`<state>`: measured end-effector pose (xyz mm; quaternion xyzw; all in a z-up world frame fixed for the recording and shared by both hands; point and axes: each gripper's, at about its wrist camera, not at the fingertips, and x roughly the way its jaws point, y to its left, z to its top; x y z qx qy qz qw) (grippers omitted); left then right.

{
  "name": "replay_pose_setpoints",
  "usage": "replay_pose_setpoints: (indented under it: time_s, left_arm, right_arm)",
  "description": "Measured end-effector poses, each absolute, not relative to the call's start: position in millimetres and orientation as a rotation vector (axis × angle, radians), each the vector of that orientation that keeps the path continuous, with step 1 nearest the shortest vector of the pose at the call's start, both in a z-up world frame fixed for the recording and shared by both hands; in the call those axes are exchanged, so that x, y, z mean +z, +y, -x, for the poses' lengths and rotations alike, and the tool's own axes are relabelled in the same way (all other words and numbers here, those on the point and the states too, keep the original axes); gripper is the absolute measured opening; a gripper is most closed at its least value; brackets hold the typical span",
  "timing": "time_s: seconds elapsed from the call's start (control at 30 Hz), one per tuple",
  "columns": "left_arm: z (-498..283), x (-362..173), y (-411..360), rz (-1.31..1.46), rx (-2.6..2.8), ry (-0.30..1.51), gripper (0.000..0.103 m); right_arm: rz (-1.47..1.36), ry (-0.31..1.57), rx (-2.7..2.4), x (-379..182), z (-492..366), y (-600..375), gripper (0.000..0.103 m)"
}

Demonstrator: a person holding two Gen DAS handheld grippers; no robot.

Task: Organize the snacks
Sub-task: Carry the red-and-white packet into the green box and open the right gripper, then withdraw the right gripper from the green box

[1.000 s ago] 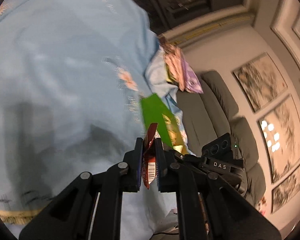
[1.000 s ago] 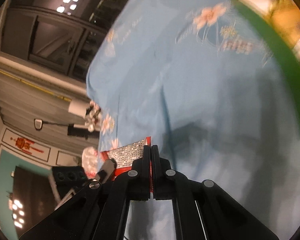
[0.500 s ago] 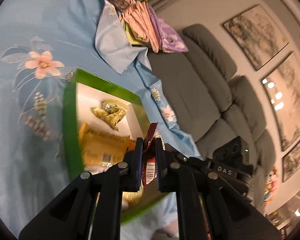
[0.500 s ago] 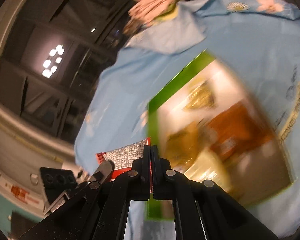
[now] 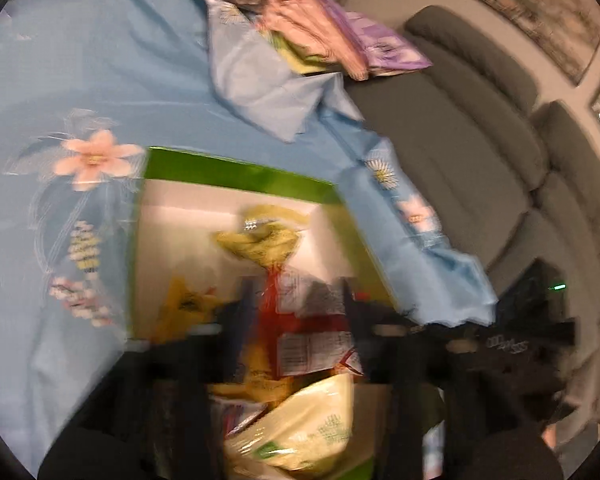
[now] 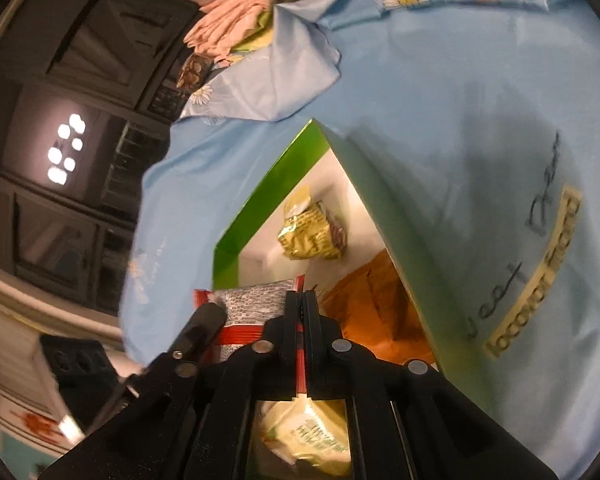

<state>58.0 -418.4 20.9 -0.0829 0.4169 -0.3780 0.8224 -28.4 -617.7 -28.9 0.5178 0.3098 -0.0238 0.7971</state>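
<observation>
A red and white snack packet [image 6: 256, 308] hangs over the green box [image 6: 260, 204]. My right gripper [image 6: 302, 304] is shut on its right edge. In the blurred left wrist view my left gripper [image 5: 296, 308] has its fingers spread wide, with the packet [image 5: 308, 324] lying flat between them. The green box [image 5: 236, 172] with white inside walls holds a crumpled yellow-green packet [image 6: 312, 232], an orange packet [image 6: 376, 300] and a pale yellow bag [image 6: 308, 436]. The other gripper's finger [image 6: 204, 320] touches the packet's left end in the right wrist view.
The box sits on a light blue flowered cloth [image 5: 80, 80]. A stack of pink and purple snack bags [image 5: 332, 36] lies on a fold of the cloth at the far edge. A grey sofa [image 5: 500, 128] stands beyond the table.
Both grippers have carried the red packet from over the cloth to over the green box. The left gripper's fingers have spread apart from the packet; the right stays shut on it.
</observation>
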Motion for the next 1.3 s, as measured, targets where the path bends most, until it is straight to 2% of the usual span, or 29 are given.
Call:
replay_pose_setpoints:
  time_s: [0.03,0.07,0.1,0.13,0.17,0.2,0.23,0.27,0.77,1.0,1.13,1.3]
  left_arm:
    - [-56.2,21.3,-416.2,0.166,-0.777,0.869,0.088]
    - [-49.2,24.1,-409.8,0.142,-0.747,0.812,0.101]
    - [-44.4,26.9,-405.3,0.12,-0.738,0.768,0.103]
    - [-38.2,31.1,-399.4,0.089,-0.719,0.707,0.103]
    - [-36.1,33.7,-397.9,0.071,-0.699,0.677,0.103]
    - [-31.7,37.5,-392.4,0.045,-0.659,0.631,0.103]
    - [-28.2,40.9,-386.2,0.028,-0.615,0.592,0.103]
    - [-26.8,43.9,-380.7,0.016,-0.575,0.567,0.103]
    - [15.3,60.3,-300.3,-0.152,-0.198,0.277,0.103]
    - [21.6,51.8,-231.2,-0.037,-0.201,0.374,0.103]
    - [27.4,41.6,-196.0,-0.065,-0.077,0.369,0.103]
    - [26.7,20.3,-146.9,-0.093,-0.002,0.462,0.103]
  right_arm:
    - [-1.128,0.658,-0.044,-29.9,30.9,-619.6,0.005]
    - [-1.133,0.652,-0.046,-28.7,32.5,-620.0,0.013]
    - [-1.13,0.63,-0.063,-24.6,37.6,-620.7,0.026]
    - [-1.125,0.608,-0.067,-21.2,40.3,-619.9,0.033]
    - [-1.116,0.571,-0.057,-14.9,43.9,-618.6,0.05]
    - [-1.105,0.555,-0.057,-9.9,44.3,-617.1,0.079]
    - [-1.083,0.551,-0.085,-3.5,47.8,-613.5,0.09]
    - [-1.066,0.539,-0.117,1.6,51.4,-610.3,0.097]
    - [-0.719,0.518,-0.075,59.2,56.4,-517.7,0.098]
    - [-0.523,0.571,-0.041,53.9,50.9,-449.8,0.098]
    - [-0.324,0.614,0.001,43.4,46.4,-394.3,0.098]
    - [-0.199,0.666,0.051,30.1,32.5,-336.5,0.098]
